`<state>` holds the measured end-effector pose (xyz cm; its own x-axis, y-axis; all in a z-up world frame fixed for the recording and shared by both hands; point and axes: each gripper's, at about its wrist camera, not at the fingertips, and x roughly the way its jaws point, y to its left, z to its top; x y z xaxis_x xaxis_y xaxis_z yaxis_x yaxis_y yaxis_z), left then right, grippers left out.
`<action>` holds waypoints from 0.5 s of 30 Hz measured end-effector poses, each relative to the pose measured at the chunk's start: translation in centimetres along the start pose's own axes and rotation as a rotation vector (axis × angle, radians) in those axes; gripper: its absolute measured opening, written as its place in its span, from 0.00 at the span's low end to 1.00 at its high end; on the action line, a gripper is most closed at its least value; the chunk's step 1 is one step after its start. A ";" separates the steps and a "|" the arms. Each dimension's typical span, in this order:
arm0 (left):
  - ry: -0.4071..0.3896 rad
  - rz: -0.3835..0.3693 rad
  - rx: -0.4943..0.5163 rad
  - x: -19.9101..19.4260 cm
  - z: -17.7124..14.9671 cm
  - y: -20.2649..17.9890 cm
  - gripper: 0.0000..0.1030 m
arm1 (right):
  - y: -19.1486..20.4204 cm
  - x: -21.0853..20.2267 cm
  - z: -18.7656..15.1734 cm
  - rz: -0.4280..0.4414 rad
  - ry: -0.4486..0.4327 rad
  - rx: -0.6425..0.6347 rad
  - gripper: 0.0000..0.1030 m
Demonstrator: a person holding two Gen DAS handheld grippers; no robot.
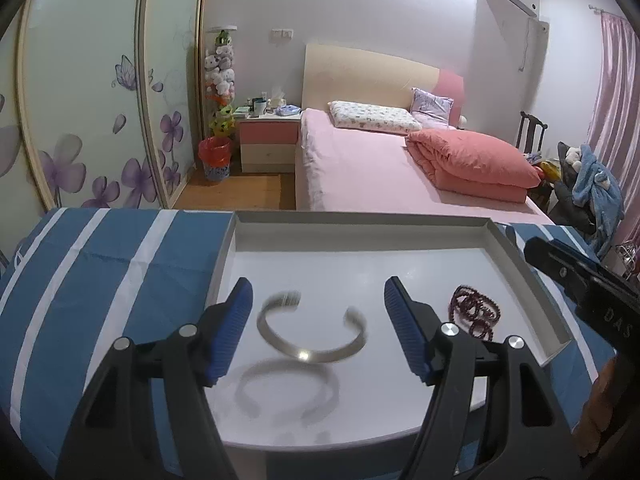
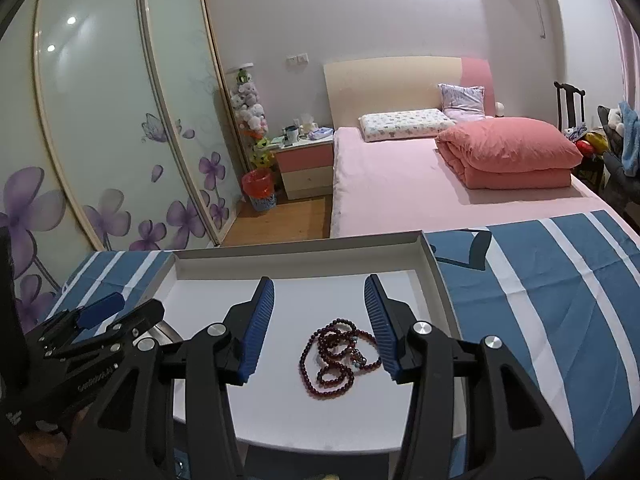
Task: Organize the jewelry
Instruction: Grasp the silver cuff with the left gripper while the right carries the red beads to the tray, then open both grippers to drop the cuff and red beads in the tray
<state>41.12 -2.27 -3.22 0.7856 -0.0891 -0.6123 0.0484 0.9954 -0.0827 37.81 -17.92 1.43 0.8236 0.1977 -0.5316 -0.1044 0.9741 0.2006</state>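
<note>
A silver open cuff bangle hangs in the air, blurred, just above the floor of the white shallow box, its shadow below it. My left gripper is open with its blue pads either side of the bangle, not touching it. A dark red bead bracelet lies coiled in the box to the right; it also shows in the right wrist view. My right gripper is open above the beads, empty. The box sits on the striped cloth.
The box rests on a blue and white striped cloth. The right gripper's body is at the box's right edge. The left gripper's body is at the lower left. A pink bed and wardrobe doors stand behind.
</note>
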 end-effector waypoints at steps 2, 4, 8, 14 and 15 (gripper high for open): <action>-0.007 -0.001 -0.004 -0.4 0.2 0.0 0.65 | -0.2 -0.3 0.1 -0.003 -0.006 0.000 0.47; -0.012 -0.001 -0.012 -0.9 0.3 0.2 0.65 | -0.4 -0.8 0.1 -0.006 -0.008 0.001 0.47; -0.017 -0.001 -0.026 -2.3 0.0 1.0 0.65 | -0.3 -2.0 -0.1 -0.002 -0.014 0.008 0.47; -0.014 0.015 -0.058 -3.7 -0.6 2.3 0.69 | 0.2 -4.3 -1.2 0.010 -0.028 0.007 0.47; -0.011 0.021 -0.065 -3.8 -0.8 2.6 0.69 | 0.3 -4.5 -1.4 0.010 -0.028 0.003 0.47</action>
<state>37.83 0.59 -1.73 0.7929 -0.0675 -0.6056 -0.0079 0.9926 -0.1210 33.30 -18.38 2.69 0.8378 0.2038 -0.5064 -0.1105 0.9718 0.2083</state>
